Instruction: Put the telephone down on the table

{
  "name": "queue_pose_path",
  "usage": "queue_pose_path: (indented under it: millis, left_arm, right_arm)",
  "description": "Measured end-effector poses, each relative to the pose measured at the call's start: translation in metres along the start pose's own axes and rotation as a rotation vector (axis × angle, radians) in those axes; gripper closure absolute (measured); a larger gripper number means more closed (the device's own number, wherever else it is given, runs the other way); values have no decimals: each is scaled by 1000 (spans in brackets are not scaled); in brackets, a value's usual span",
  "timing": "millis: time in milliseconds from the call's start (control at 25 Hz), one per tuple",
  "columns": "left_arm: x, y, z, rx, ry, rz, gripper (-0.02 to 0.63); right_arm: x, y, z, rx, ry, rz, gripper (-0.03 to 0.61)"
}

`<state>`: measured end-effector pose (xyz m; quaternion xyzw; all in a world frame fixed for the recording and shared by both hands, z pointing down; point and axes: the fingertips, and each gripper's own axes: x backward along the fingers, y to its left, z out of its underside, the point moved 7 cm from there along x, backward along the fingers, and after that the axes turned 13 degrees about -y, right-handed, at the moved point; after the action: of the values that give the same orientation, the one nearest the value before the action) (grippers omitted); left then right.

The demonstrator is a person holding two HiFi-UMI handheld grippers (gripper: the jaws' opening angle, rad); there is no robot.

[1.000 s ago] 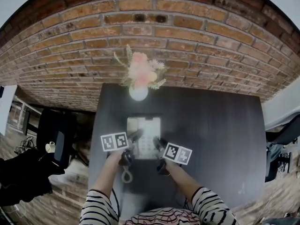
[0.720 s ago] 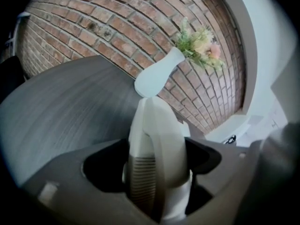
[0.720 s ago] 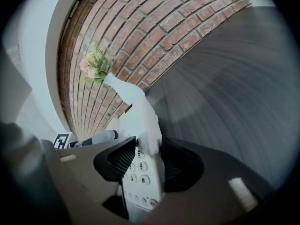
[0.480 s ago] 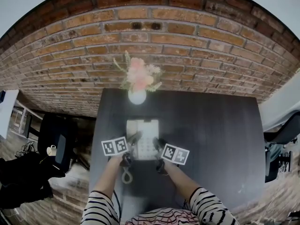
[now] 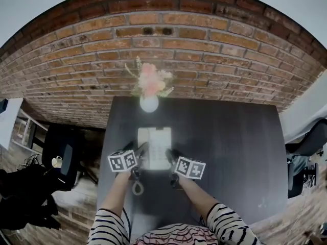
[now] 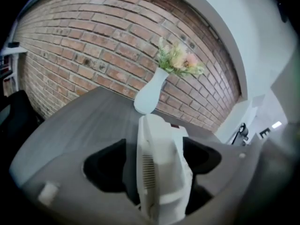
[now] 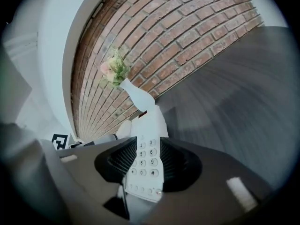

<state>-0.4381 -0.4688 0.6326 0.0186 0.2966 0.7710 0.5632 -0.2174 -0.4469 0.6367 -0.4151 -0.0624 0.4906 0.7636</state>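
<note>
A white push-button telephone [image 5: 155, 147] sits between both grippers over the near left part of the dark table [image 5: 230, 147]. My left gripper [image 5: 140, 152] is shut on its left side, where the pale casing [image 6: 161, 172] fills the gap between the dark jaws. My right gripper [image 5: 171, 157] is shut on the right side, its ribbed pads on either side of the keypad [image 7: 145, 165]. A curled cord [image 5: 137, 188] hangs below the left gripper. Whether the telephone's base touches the table is hidden.
A white vase [image 5: 149, 103] with pink flowers stands just beyond the telephone, against the brick wall [image 5: 204, 60]. It also shows as the vase [image 6: 151, 95] and the vase [image 7: 136, 97] in the gripper views. A black chair [image 5: 61, 147] stands left of the table.
Both grippers keep their hold on the telephone in about the same spot. The left gripper's marker cube has turned a little, now showing two faces.
</note>
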Motion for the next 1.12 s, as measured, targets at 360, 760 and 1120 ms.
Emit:
queue_pose_path:
  millis: [360,760,1120]
  left_arm:
    - [63,-47,-9,-133,-117,7,365]
    - [145,-107,29,-192,-184,-43,590]
    - [202,-154,88,-160,-165,-121,614]
  right_arm:
    - [49,20,8,42,-29,-68,577]
    - [122,36,18,139,-10,-144,577]
    - [189,25,34,238,57,-212,577]
